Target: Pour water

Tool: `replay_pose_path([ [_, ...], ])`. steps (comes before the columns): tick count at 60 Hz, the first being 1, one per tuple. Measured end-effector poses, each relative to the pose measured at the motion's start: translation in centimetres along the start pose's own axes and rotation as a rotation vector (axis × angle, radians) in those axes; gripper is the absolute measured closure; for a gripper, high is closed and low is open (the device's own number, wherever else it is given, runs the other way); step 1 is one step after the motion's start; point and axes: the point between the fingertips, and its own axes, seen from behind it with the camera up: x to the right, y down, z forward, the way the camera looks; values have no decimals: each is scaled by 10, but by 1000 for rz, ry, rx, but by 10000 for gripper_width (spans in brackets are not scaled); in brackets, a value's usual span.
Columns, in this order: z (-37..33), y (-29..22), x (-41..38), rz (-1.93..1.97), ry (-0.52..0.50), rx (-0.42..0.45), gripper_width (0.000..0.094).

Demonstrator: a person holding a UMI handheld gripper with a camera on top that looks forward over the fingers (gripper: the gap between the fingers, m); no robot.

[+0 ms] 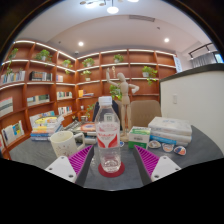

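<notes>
Taking the water bottle [108, 135] as the landmark: far to its left, wooden bookshelves [35, 95] hold books and small potted plants and curve round behind it. Nearer on its left, a white cup [64, 142] stands on the grey bench [35, 152], with a stack of colourful books [46, 124] just behind the cup. The bottle itself is clear plastic with a red cap and a red-and-white label, standing upright on a red coaster [110, 170]. It sits between the fingers of the hand-held gripper [113, 161], whose purple pads [80, 158] flank it with a gap on each side, so the jaws are spread and not pressing on it. To the bottle's right lie a green box [138, 136] and a stack of white boxes [170, 131], beside a white cabinet [192, 100].
</notes>
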Motion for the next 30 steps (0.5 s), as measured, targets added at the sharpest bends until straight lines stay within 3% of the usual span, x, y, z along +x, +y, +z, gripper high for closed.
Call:
replay_pose_path([
  [13,-76,8,16,6,140,-32,104],
  [30,-127,0,6,25,120,-1,104],
])
